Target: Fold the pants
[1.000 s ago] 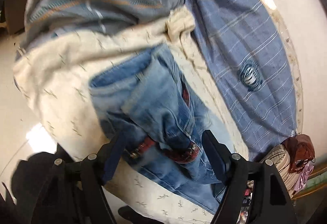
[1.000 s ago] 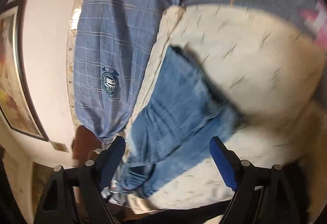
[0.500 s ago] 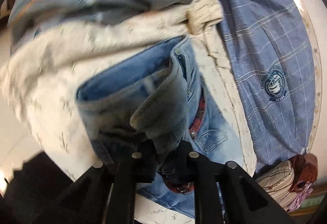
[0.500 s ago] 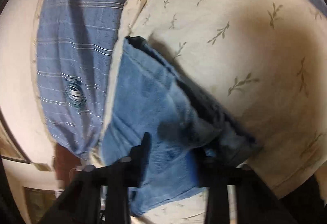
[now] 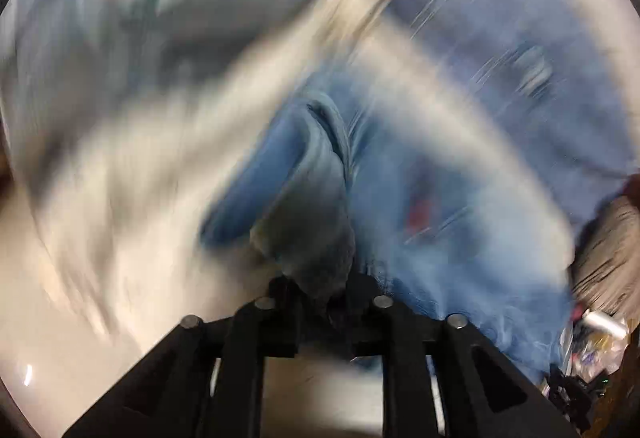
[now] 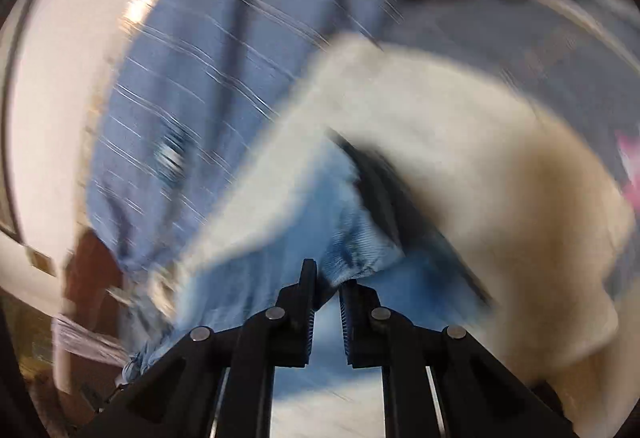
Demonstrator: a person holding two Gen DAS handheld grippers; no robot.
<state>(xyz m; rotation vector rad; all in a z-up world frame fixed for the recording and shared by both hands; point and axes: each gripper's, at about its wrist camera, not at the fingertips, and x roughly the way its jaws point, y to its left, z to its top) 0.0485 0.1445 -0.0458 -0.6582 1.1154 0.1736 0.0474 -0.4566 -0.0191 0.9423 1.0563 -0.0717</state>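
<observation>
A pair of blue denim pants (image 5: 400, 166) lies on a cream leaf-print cloth (image 5: 132, 174) that covers the counter, and both ends of the garment are pinched in claws. The left claw (image 5: 326, 292) is closed on a thick bunched fold of denim; its jaws have just been closing and then eased a little, with the fabric between them all the while. In the right wrist view the pants (image 6: 316, 214) run away from the right claw (image 6: 326, 284), whose jaws have just been closing and now clamp a thin gathered edge of the denim. Beside the cream cloth lies a blue checked shirt (image 6: 192, 86), and a grey garment (image 6: 520, 50) sits beyond it. Both views are heavily smeared by motion, so fine detail such as seams and hems cannot be made out. The pants' long axis seems to run between the two claws, slantwise across the cream cloth, one end at each claw. The risk from here, as a judgement: the right claw holds only a slim edge, which could slip out under tension, and either claw may drag the cream cloth along if a layer of it is caught with the denim
</observation>
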